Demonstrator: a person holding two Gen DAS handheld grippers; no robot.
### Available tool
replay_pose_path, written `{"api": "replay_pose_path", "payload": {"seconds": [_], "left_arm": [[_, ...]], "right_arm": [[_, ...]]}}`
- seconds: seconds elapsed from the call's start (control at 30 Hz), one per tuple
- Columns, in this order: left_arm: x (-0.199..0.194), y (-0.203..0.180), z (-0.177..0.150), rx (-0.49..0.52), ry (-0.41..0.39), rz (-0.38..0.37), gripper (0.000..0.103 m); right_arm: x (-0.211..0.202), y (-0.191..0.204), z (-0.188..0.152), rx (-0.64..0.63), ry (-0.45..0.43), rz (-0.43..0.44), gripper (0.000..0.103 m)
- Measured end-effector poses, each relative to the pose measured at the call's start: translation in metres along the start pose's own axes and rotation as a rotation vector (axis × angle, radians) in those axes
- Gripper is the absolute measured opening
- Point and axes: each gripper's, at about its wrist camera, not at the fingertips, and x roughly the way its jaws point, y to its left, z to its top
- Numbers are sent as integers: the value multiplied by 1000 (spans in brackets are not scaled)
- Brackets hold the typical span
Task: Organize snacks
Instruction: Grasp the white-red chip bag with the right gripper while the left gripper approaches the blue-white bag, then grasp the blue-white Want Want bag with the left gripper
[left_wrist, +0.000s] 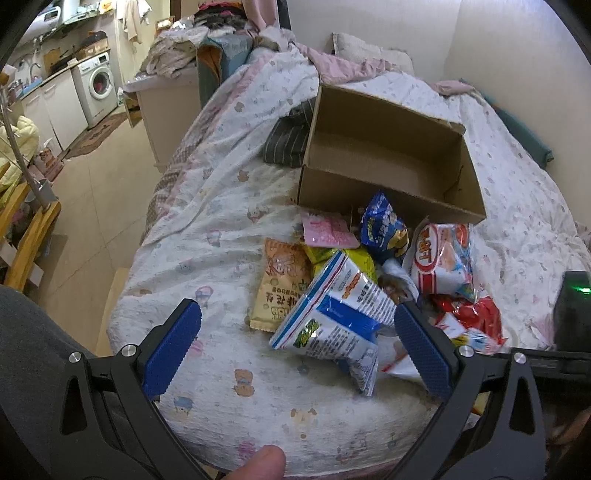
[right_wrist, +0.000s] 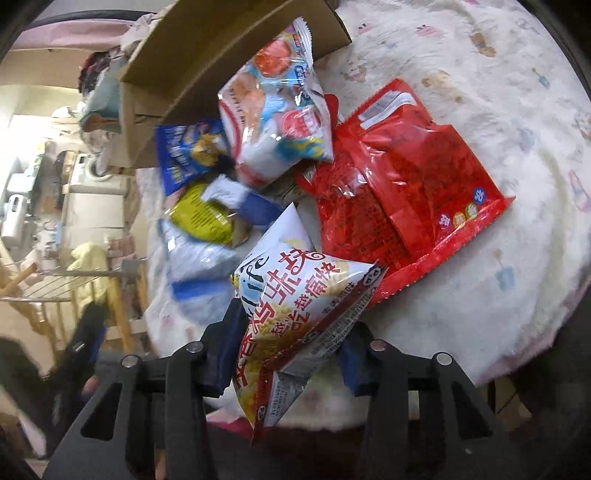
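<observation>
Right gripper (right_wrist: 284, 354) pinches our white chicken-flavour snack bag (right_wrist: 295, 295) at its lower edge, both pads against it, bag tilted over the bed (right_wrist: 480, 184). Left gripper (left_wrist: 295, 332) spread wide, nothing between its pads, right pad just beside the blue-white bag (left_wrist: 340, 314). Past that we see the snack pile: red bag (right_wrist: 399, 184), tan packet (left_wrist: 280, 284), blue bag (left_wrist: 384, 229). Open cardboard box (left_wrist: 388, 192) behind it, touching the pile

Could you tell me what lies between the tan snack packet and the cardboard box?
In the left wrist view, a pink packet lies between the tan snack packet and cardboard box.
</observation>
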Motion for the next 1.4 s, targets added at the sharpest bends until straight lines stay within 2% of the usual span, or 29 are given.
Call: {"api": "replay_pose_path", "payload": {"seconds": [0.23,0.4,0.6,0.73,0.8,0.87,1.0,1.03,1.1,1.3,1.4], "left_arm": [[9,3,-1,-8,40,18,103],[11,2,2,0,49,29,103],[12,6,9,-1,52,45,103],[16,4,14,12,85,34,103],[20,-1,18,50,112,26,103],[28,-10,23,121,160,22,103],[56,-36,22,325,315,-4,103],[65,-45,18,392,365,-24,103],[77,-56,13,455,417,-52,103],[103,-71,18,463,461,-61,102],[112,-74,16,476,482,-55,96]], "right_arm": [[-41,13,3,-26,3,170,47],[-69,21,19,-44,-84,273,47],[-80,16,48,-2,-116,362,48],[-90,21,53,-73,-160,318,48],[-90,22,57,-104,-168,305,48],[-87,20,60,-131,-176,280,48],[-72,9,68,-130,-164,258,48],[-69,6,68,-123,-161,254,48],[-67,0,69,-111,-163,247,48],[-73,-4,66,-118,-190,238,48],[-73,-5,67,-114,-191,221,48]]}}
